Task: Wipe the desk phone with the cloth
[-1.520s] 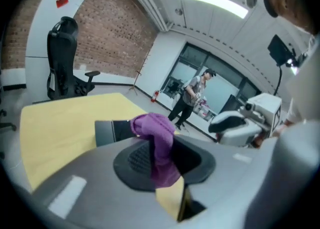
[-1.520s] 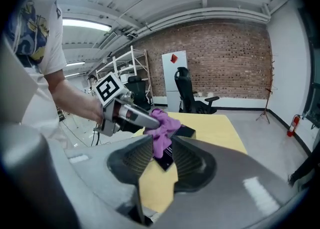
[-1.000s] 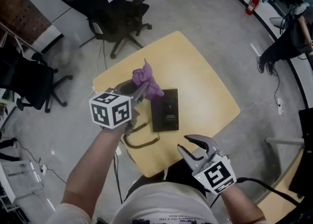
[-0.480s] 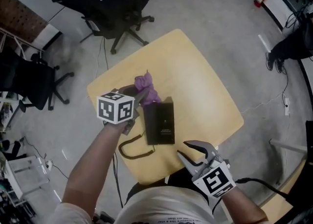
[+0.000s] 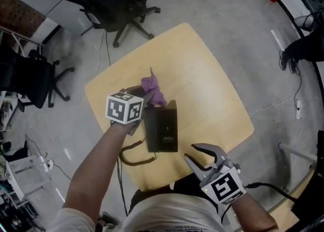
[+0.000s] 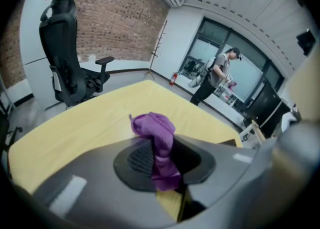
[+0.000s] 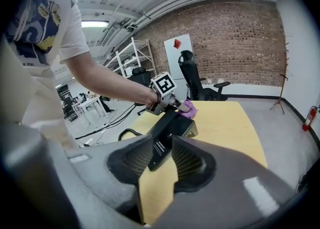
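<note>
Left gripper (image 5: 144, 99), clamping the cloth (image 5: 153, 91), should drag it flat along the phone (image 5: 162, 129) nearward; right gripper (image 5: 200, 157) hangs open

Mid-frame, the left gripper (image 5: 144, 101) holds the purple cloth (image 5: 153, 89) at the black desk phone's (image 5: 162, 129) upper edge on the yellow table (image 5: 202, 81). The right gripper (image 5: 195, 154) hangs lower right, jaws apart.

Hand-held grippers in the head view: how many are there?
2. The left hand-held gripper is over the table, shut on the purple cloth at the desk phone's far end. The right hand-held gripper, open, is by the table's near edge.
</note>
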`<state>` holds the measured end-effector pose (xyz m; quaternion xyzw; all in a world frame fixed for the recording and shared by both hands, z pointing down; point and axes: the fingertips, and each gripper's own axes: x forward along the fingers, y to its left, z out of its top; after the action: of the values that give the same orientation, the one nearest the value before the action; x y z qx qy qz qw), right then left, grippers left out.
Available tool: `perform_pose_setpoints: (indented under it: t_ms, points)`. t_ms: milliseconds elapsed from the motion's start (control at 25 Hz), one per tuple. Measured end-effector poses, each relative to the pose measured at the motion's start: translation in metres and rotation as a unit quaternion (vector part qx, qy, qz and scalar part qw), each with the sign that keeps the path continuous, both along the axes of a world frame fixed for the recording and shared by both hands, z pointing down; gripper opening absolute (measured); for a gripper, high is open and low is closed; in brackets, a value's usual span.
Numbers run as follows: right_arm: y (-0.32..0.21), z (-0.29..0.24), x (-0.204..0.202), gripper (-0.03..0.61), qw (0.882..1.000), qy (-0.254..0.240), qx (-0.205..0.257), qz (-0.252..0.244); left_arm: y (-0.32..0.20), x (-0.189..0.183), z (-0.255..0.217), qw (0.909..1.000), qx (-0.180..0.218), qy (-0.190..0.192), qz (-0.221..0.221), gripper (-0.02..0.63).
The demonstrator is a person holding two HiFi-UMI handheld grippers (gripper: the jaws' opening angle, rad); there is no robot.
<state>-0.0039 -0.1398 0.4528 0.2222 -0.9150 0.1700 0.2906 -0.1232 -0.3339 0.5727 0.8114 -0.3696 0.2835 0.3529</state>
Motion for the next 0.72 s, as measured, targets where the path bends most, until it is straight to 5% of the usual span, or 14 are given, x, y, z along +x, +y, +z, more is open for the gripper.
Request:
perform_pose_setpoints:
  t_ms: [160,560,720]
  points:
    - [-0.002,0.004,0.002,0.122,1.0,0.0,-0.001,-0.001,-0.005,-0.002,-0.003,0.9999,0.012,-0.006,-0.001,0.092]
    - [-0.003,0.0,0.0,0.121,1.0,-0.013,0.006,0.005,-0.002,0.033,-0.09,0.9966,0.049,0.066,0.009,0.092]
    - [-0.003,-0.001,0.006,0.121,1.0,-0.019,0.007,0.018,0.004,0.055,-0.082,0.9968,0.025,0.072,0.023,0.092]
